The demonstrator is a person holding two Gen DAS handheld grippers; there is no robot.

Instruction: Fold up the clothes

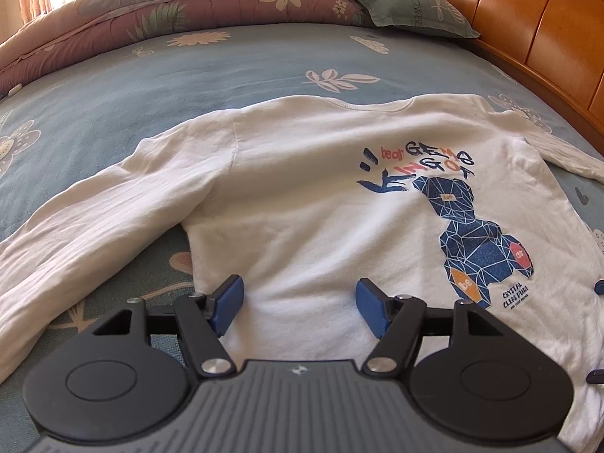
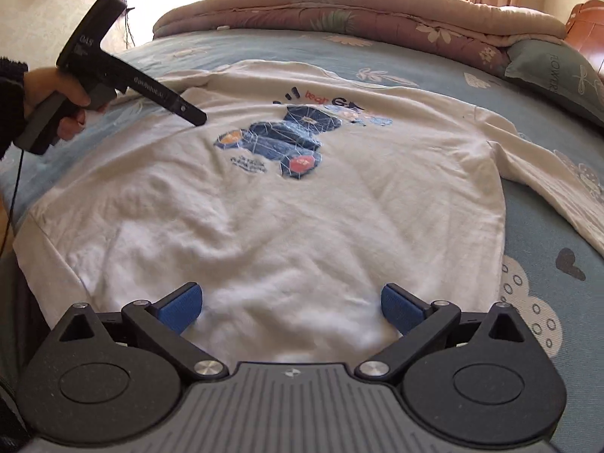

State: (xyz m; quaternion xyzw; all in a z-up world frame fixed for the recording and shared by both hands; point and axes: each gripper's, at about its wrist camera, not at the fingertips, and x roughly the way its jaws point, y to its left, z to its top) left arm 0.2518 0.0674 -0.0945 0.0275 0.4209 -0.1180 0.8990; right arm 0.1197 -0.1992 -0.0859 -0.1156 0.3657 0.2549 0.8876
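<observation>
We see a white shirt (image 1: 321,204) spread flat on the bed (image 1: 151,75), print side up, its hem nearest us and its collar toward the far side. A blue bear print (image 1: 479,238) sits on the chest, right of centre in the left wrist view. The shirt's left sleeve (image 1: 94,234) runs out to the near left; the right sleeve (image 2: 558,185) trails off to the right. The left gripper (image 1: 298,307) hangs over the hem at the shirt's left side, its jaws wide with only cloth beneath them and nothing gripped. The right gripper (image 2: 290,307) hangs over the hem near the middle, its jaws likewise wide and empty. In the right wrist view we see a hand (image 2: 60,94) and dark sleeve (image 2: 11,102) holding the left gripper's handle at the far left. A folded quilt (image 2: 339,11) lies along the far edge of the bed, a green pillow (image 1: 411,7) beside it, and a wooden headboard (image 1: 528,19) on the right.
</observation>
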